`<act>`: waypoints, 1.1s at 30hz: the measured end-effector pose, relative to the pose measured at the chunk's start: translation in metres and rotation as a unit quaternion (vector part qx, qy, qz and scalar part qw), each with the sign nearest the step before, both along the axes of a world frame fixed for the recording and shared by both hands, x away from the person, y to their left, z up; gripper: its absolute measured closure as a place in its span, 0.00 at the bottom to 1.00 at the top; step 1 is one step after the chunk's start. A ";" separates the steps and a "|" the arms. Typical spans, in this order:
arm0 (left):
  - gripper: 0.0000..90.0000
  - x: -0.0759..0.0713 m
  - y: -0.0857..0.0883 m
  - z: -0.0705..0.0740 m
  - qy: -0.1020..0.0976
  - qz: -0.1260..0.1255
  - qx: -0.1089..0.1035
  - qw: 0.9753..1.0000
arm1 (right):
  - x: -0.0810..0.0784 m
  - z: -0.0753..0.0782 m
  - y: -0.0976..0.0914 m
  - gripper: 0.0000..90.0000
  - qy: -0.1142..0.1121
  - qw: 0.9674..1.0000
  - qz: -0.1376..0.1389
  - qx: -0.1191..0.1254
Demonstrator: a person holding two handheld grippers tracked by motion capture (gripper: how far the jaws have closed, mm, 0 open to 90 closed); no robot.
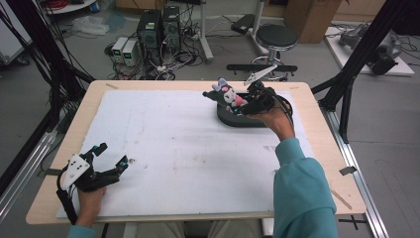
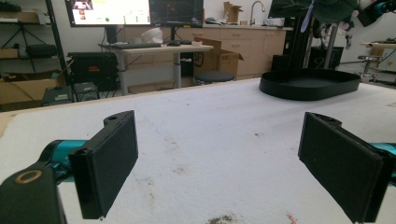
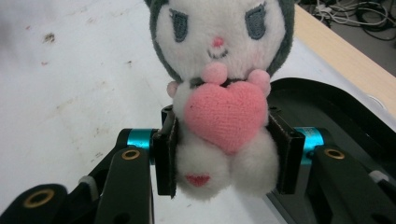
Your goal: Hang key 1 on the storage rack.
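Black tray [image 1: 233,120]: a shallow oval dish at the far right of the white mat [image 1: 168,148]; the part of its inside that shows in the left gripper view [image 2: 309,84] looks bare, though the low angle hides most of its floor.
Plush toy [image 3: 222,93]: a white doll with a dark hood and a pink heart on its chest, held off the table above the tray's near-left rim in the high view [image 1: 225,94], not lying in the tray.
Right gripper [image 3: 224,156]: jaws part closed, pads pressing the toy's soft body from both sides, just below the heart; the tray's edge [image 3: 336,116] shows behind it.
Left gripper [image 2: 219,163]: jaws spread wide with bare mat between the pads, gripping nothing.
Left gripper's place: at the near-left corner of the mat in the high view [image 1: 115,159], well apart from tray and toy.
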State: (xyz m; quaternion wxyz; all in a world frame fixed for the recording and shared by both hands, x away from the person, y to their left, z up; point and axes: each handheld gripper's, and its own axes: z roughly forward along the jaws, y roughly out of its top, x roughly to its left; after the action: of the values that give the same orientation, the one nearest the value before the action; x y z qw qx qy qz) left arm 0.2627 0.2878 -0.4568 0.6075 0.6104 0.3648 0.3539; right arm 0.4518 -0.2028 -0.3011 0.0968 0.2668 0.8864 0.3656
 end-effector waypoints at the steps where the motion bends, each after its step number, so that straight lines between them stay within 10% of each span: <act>1: 0.14 0.000 0.000 0.000 0.000 0.000 0.000 1.000 | 0.000 0.000 -0.002 0.60 0.003 1.000 -0.007 0.004; 33: 0.14 0.000 0.000 0.000 0.000 -0.001 0.001 1.000 | 0.014 0.015 -0.041 0.60 -0.030 0.992 -0.109 0.061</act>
State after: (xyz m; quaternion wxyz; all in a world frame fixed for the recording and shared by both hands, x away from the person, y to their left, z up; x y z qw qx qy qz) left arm 0.2624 0.2883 -0.4568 0.6075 0.6111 0.3637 0.3538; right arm 0.4661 -0.2438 -0.2859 0.1460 0.3561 0.8248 0.4142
